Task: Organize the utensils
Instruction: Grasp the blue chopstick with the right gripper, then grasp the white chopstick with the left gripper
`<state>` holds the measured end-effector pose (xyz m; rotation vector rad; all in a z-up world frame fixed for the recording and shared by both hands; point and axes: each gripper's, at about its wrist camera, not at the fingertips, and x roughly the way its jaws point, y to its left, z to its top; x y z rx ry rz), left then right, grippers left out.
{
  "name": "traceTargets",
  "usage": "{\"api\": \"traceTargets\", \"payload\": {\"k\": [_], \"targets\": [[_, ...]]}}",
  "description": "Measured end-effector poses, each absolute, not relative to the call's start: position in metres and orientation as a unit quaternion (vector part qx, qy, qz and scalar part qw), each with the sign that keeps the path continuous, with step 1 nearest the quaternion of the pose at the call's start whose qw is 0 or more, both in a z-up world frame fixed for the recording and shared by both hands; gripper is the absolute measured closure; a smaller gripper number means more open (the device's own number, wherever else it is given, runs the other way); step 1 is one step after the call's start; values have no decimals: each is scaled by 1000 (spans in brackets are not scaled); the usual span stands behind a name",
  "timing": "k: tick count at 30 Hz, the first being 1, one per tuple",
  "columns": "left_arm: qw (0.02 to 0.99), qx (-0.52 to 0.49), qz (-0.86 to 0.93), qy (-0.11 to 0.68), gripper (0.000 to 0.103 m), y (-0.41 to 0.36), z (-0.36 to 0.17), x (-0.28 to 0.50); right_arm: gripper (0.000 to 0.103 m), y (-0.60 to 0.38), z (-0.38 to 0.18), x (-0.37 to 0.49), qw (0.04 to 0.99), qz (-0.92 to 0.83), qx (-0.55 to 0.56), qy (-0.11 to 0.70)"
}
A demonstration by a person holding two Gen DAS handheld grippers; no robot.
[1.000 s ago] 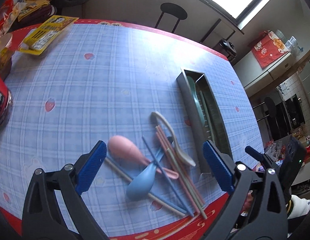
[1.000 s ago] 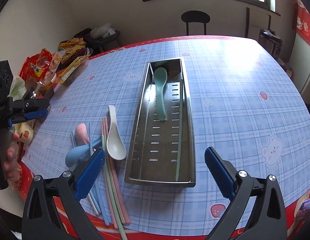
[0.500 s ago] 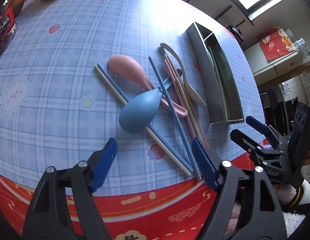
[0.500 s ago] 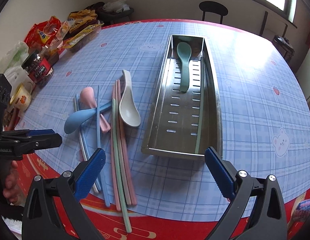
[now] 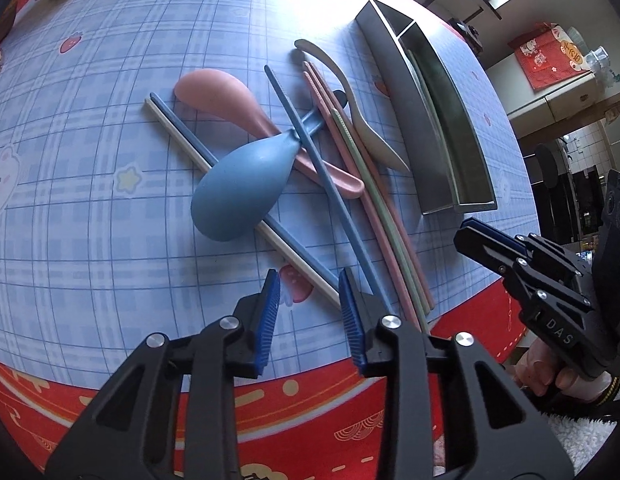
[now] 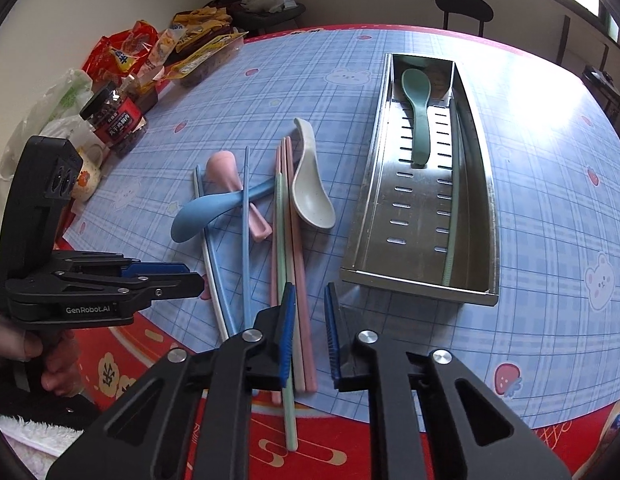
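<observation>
Left hand-held gripper (image 5: 308,280): your jaws are closing just above the tabletop (image 5: 90,208); the near ends of the white chopstick (image 5: 310,276) and a blue chopstick (image 5: 190,136) lie between them, but the pads do not yet press on either.
Right hand-held gripper (image 6: 310,292): your jaws are closing too, now narrow, with only bare cloth in the gap; nothing is grasped. Its left finger sits just over the pink chopsticks (image 6: 296,240).
Steel tray (image 6: 373,184): this is your landmark. A green spoon (image 6: 417,116) lies in its far half, and one green chopstick (image 6: 451,216) runs along its right wall.
Loose utensils: all lie left of the tray on the tabletop. The white spoon (image 6: 311,188) is nearest it, then the pink chopsticks and a second green chopstick (image 6: 281,240), then the blue spoon (image 6: 206,212) crossing the pink spoon (image 6: 226,170).
Snack packets (image 6: 182,44): well left of the tray, at the far edge.
</observation>
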<state>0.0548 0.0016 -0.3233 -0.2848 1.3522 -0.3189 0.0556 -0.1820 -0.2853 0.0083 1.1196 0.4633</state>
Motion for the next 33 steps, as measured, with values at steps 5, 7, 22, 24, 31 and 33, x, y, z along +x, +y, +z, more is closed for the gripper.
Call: {"api": "traceTargets", "payload": {"k": [5, 7, 22, 24, 31, 33], "targets": [[760, -117, -144, 623, 72, -8, -326, 60, 91, -174, -290, 56, 812, 236, 0, 534], [761, -117, -142, 622, 72, -8, -326, 60, 91, -168, -292, 58, 805, 249, -6, 538], [763, -155, -124, 615, 78, 14, -329, 54, 91, -117, -312, 78, 761, 323, -70, 559], [763, -162, -121, 615, 78, 18, -329, 52, 91, -115, -315, 81, 759, 319, -70, 563], [761, -166, -120, 615, 78, 18, -330, 50, 92, -106, -322, 85, 753, 318, -66, 572], [762, -164, -121, 615, 78, 18, -329, 51, 96, -109, -322, 85, 755, 317, -56, 571]]}}
